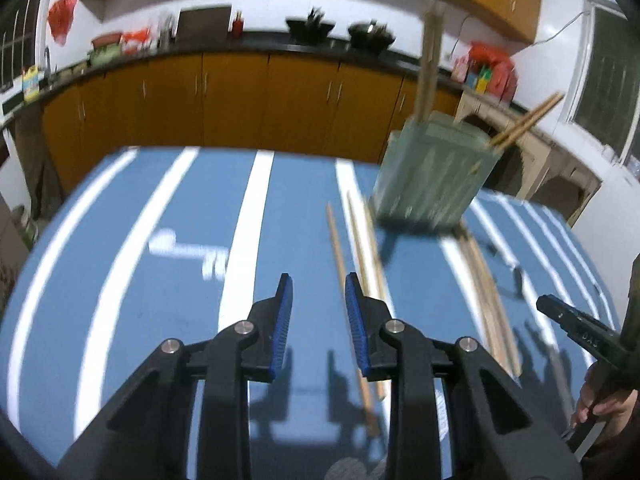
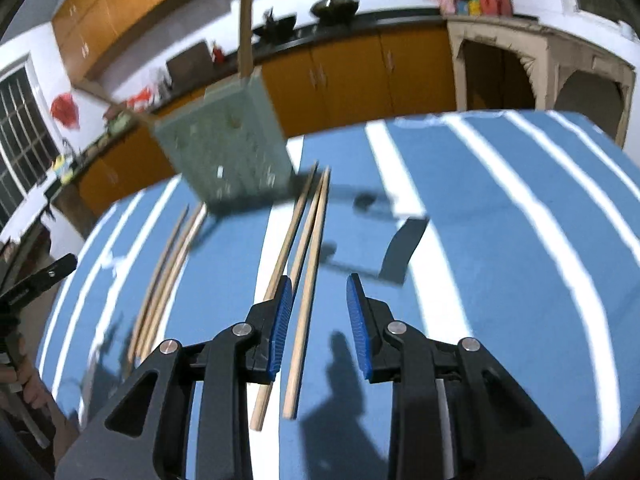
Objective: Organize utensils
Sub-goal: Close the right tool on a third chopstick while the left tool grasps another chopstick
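Both my grippers, left [image 1: 319, 292] and right [image 2: 319, 292], hang spread and empty. The green holder [image 2: 224, 148] stands on the striped table [image 2: 500, 220], some chopsticks [image 2: 246, 20] inside. Three loose chopsticks [image 2: 308, 280] lie below my right gripper, three more [image 2: 168, 272] farther left.

Blue white-striped tablecloth [image 1: 160, 200], pale green holder [image 1: 432, 176], tan chopsticks [image 2: 308, 292], orange cabinets [image 1: 240, 100]

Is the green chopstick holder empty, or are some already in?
Not empty: chopsticks stick up out of the green holder; others lie on the table.
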A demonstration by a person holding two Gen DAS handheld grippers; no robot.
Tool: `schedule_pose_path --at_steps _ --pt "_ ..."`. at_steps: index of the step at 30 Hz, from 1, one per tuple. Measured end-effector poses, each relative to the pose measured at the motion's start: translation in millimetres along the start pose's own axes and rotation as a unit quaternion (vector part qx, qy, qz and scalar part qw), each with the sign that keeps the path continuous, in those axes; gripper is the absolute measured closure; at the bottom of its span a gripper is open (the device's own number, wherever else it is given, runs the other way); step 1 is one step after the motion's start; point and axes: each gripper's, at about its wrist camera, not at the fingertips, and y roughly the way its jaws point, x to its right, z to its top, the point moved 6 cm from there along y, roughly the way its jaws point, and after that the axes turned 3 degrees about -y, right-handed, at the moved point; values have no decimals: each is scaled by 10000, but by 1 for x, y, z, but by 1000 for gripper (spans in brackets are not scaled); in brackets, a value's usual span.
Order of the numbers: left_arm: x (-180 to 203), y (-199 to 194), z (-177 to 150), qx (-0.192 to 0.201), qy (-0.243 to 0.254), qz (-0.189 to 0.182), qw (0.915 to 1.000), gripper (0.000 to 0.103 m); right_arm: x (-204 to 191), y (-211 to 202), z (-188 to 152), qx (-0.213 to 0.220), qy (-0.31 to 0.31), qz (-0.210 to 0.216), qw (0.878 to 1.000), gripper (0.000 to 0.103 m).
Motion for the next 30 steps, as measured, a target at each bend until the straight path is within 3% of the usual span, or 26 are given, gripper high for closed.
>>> schedule_pose_path --at_steps 10,14,22,30 --pt "2 24 -32 -397 -88 -134 9991 75 -14 31 -17 -465 -448 -281 9975 81" --pt "7 30 -33 -483 -42 -221 9986 75 -11 32 -20 -402 -658 -561 9954 94" --pt "24 49 -41 -723 179 -285 9968 79 34 23 -14 -273 31 -956 9950 95" --pt "34 65 -47 -884 450 -109 9950 89 33 25 -12 -282 -49 -946 9951 95"
